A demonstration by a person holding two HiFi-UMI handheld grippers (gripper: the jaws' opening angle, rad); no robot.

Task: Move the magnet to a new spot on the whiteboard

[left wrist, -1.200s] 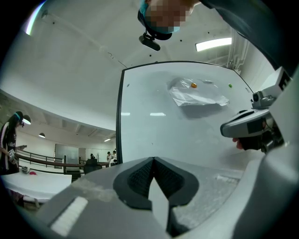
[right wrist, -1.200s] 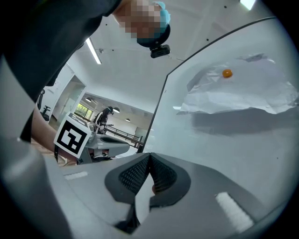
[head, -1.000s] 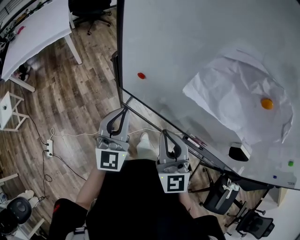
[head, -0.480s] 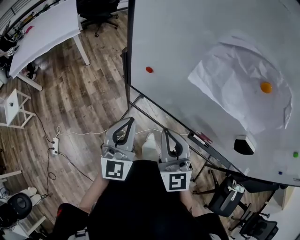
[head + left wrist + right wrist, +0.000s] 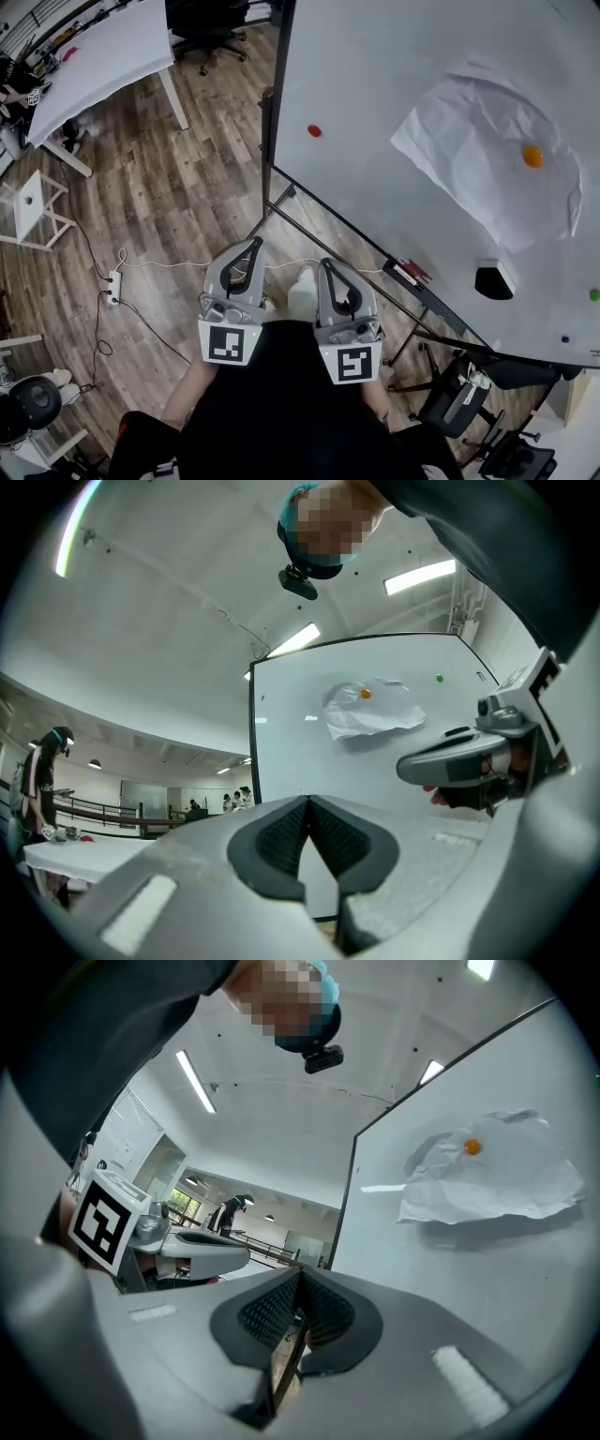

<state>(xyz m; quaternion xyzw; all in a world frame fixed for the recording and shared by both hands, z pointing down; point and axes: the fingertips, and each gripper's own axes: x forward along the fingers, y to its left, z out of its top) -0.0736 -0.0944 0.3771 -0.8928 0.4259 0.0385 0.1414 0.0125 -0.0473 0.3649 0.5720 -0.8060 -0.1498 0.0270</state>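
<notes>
Standing before a large whiteboard [image 5: 394, 75], a person holds a hand-held gripper in each hand, close to the body and well short of the board. The left hand-held gripper [image 5: 251, 246] and the right hand-held gripper [image 5: 328, 266] sit side by side, both pointing toward the board's lower edge. In each gripper's own view the two ribbed black pads meet at the tips, so both are closed with nothing between them.

Two magnets stand out on the board. A small red magnet [image 5: 314, 130] sits alone on bare white surface near the board's left edge. An orange magnet [image 5: 532, 156] sits far to the right, pinning a crumpled sheet of white paper [image 5: 478, 178] to the board. Neither gripper touches either magnet. A tiny green magnet [image 5: 593, 294] is at the board's far right side, and a black eraser [image 5: 494, 280] clings to the board below the paper. A marker [image 5: 412, 272] lies on the ledge along the board's bottom edge.

The wooden floor [image 5: 169, 187] spreads out to the left, with a white power strip [image 5: 114, 286] and its cable lying on it. A white desk [image 5: 103, 56] stands in the far upper left corner.
</notes>
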